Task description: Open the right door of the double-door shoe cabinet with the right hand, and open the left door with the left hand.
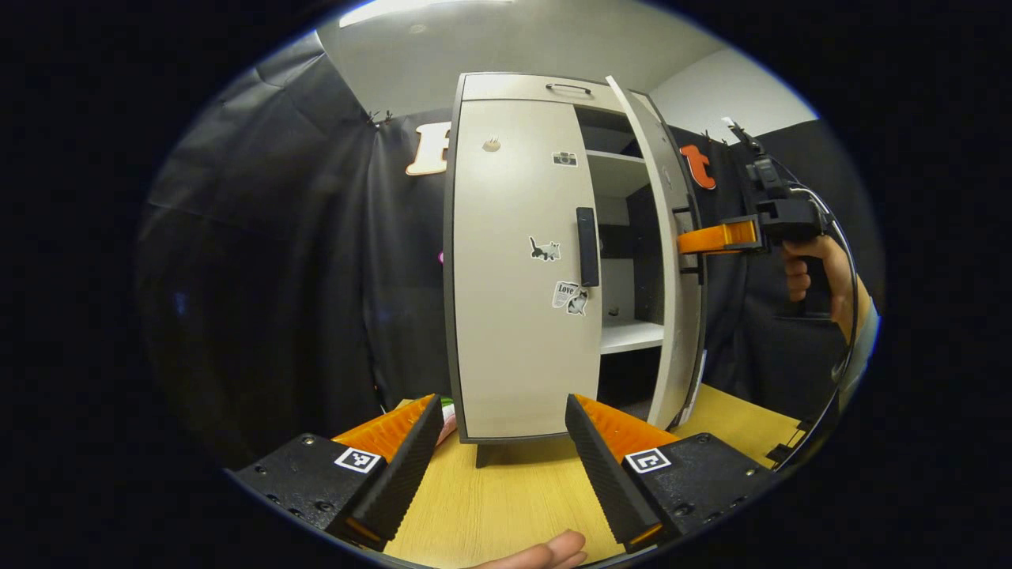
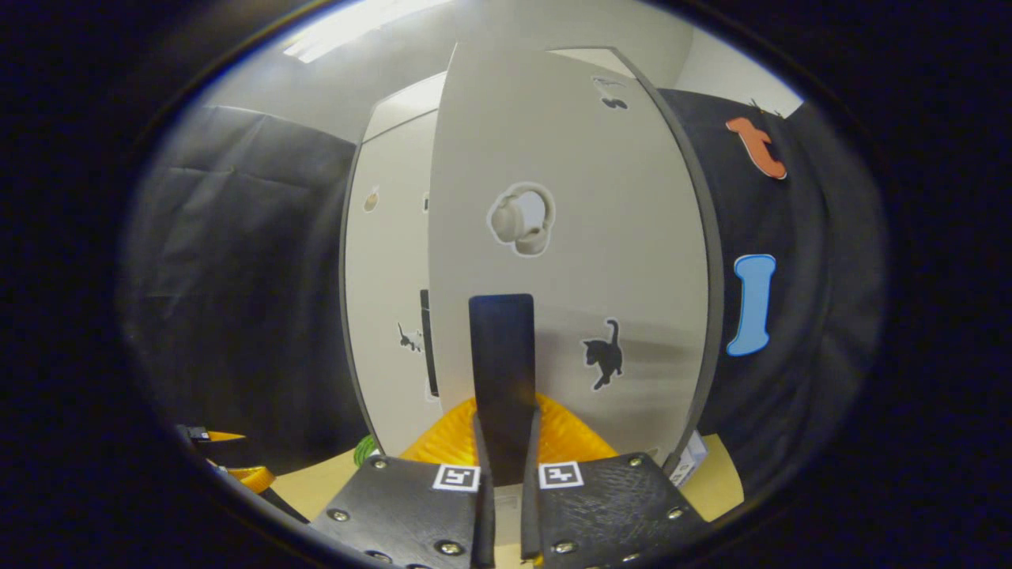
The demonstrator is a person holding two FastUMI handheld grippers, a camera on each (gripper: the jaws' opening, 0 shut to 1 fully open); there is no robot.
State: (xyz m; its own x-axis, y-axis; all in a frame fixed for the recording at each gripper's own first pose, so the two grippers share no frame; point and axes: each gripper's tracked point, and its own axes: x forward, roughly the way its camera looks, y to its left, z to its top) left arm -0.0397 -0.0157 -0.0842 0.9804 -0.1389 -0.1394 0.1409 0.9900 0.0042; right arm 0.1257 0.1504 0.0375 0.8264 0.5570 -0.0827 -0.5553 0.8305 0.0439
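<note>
The tall off-white double-door shoe cabinet with a dark frame (image 1: pixel 522 261) stands on the pale wooden tabletop (image 1: pixel 506 498), straight ahead of the left gripper's fingers and beyond their tips; its left door (image 1: pixel 518 316) is closed flat, while its right door (image 1: pixel 672 276) stands swung outward, baring white shelves (image 1: pixel 628 336) and a dark interior behind it. In the right gripper view the right door's outer face (image 2: pixel 569 237) rises directly ahead of the fingers, with the closed left door (image 2: pixel 387 300) to the left of them and farther back.

The left gripper (image 1: pixel 502 442) hangs low over the tabletop in front of the cabinet's foot, its fingers spread wide with nothing between them; the left door's dark vertical bar handle (image 1: pixel 587 246) sits above and slightly right of the gap, well apart from the tips. The right gripper (image 2: pixel 504 442) has its fingers pressed in on the right door's dark upright handle (image 2: pixel 501 371), which stands pinched between them; in the left gripper view this gripper (image 1: pixel 696 241) reaches in from the right to the door's edge, held by a hand (image 1: pixel 822 273).

Small stickers dot the doors: a black cat (image 2: pixel 604 353) right of the clamped handle; a round white one (image 2: pixel 522 217) above it; a cat sticker (image 1: pixel 545 250) just left of the left door's handle.
</note>
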